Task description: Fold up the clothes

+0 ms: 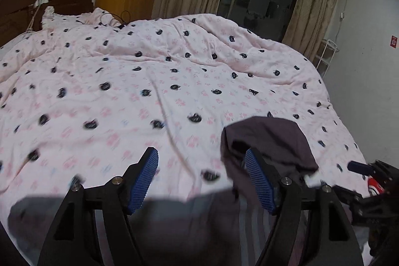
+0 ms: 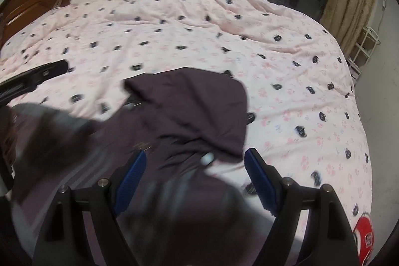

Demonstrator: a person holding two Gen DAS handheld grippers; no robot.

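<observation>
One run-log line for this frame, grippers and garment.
left gripper open | right gripper open | dark garment crumpled on pink duvet, unheld

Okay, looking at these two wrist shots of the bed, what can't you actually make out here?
- Dark garment: its kind and near end, blurred and cut off by the bottom edge behind the right tool.
- Red printed item: right wrist view, cut off by the fisheye rim.
- Left tool: open, but the garment's near part below it is smeared by motion blur.
- White rack: contents too small.
</observation>
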